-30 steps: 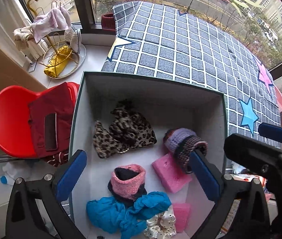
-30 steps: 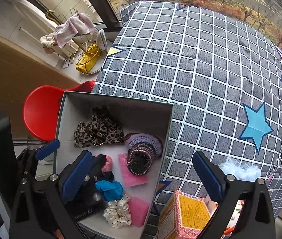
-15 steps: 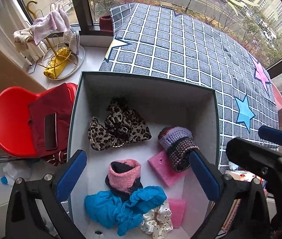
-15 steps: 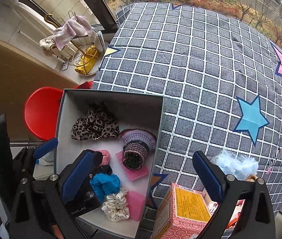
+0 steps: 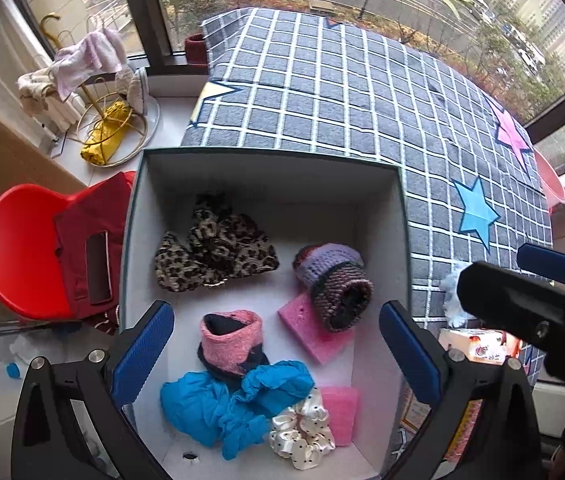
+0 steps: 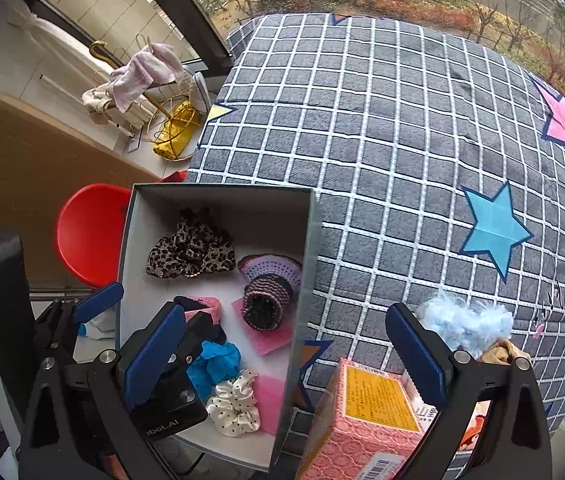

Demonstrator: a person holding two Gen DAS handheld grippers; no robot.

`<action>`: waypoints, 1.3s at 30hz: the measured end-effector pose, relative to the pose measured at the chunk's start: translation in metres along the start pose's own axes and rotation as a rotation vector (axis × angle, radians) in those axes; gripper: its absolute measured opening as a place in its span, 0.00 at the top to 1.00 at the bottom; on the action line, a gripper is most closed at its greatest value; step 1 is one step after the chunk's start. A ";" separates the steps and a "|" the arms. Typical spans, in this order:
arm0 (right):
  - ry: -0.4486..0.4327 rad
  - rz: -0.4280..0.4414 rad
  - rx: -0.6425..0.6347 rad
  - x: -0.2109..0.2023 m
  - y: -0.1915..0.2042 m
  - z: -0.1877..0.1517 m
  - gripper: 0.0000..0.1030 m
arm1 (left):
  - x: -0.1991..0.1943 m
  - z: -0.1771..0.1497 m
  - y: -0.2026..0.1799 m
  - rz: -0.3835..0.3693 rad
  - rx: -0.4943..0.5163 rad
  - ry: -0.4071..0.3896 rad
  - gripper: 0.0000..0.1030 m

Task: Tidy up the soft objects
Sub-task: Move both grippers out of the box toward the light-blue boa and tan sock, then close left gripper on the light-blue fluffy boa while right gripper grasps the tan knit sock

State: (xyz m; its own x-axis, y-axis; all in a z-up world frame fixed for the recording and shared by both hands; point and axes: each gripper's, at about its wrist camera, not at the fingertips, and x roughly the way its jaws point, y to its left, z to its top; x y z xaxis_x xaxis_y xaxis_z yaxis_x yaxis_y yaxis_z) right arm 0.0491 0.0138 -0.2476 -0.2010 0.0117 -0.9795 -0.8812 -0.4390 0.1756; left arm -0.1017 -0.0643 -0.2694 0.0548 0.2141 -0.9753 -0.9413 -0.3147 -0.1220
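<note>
A grey open box [image 5: 270,172] [image 6: 306,264] on the checked bed cover holds soft things: a leopard-print scrunchie [image 5: 210,252] [image 6: 190,252], a purple knitted band [image 5: 334,280] [image 6: 268,288], a pink knitted band [image 5: 230,340], pink foam pads [image 5: 314,336], a blue scrunchie [image 5: 234,404] [image 6: 214,364] and a white dotted scrunchie [image 5: 302,436] [image 6: 234,404]. My left gripper [image 5: 274,356] is open and empty above the box. My right gripper [image 6: 286,356] is open and empty over the box's right wall. A light blue fluffy scrunchie [image 6: 466,324] lies on the cover beside the right finger.
A pink patterned carton [image 6: 370,416] stands by the box at the front right. A red chair [image 5: 22,248] with a red garment is left of the box. A gold wire rack [image 5: 110,128] with cloths stands by the window. The checked cover [image 6: 402,140] stretches behind.
Both grippers have drawn back and up a little, so the box and its contents sit lower and smaller in view. Both stay open and empty; nothing in the box has moved.
</note>
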 end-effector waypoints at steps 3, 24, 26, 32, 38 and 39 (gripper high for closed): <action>-0.009 0.008 0.025 -0.008 -0.013 -0.003 0.02 | -0.002 0.002 -0.017 -0.011 0.033 0.005 0.00; 0.062 -0.109 0.382 -0.014 -0.236 -0.084 0.02 | 0.008 0.001 -0.184 -0.059 0.377 0.107 0.00; 0.090 -0.102 0.411 -0.003 -0.251 -0.093 0.02 | 0.012 -0.001 -0.201 -0.020 0.456 0.118 0.00; 0.153 -0.051 0.411 0.032 -0.262 -0.102 0.02 | 0.031 0.002 -0.245 0.072 0.633 0.166 0.00; 0.187 -0.087 0.396 0.059 -0.282 -0.108 0.02 | 0.060 0.005 -0.282 0.152 0.754 0.229 0.00; 0.179 -0.112 0.391 0.058 -0.288 -0.110 0.02 | 0.066 0.004 -0.288 0.166 0.775 0.240 0.00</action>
State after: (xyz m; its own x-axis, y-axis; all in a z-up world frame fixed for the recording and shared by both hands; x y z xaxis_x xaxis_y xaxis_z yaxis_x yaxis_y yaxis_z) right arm 0.3378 0.0423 -0.3661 -0.0481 -0.1311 -0.9902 -0.9958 -0.0707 0.0577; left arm 0.1716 0.0440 -0.2979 -0.1182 -0.0102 -0.9929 -0.9013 0.4208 0.1029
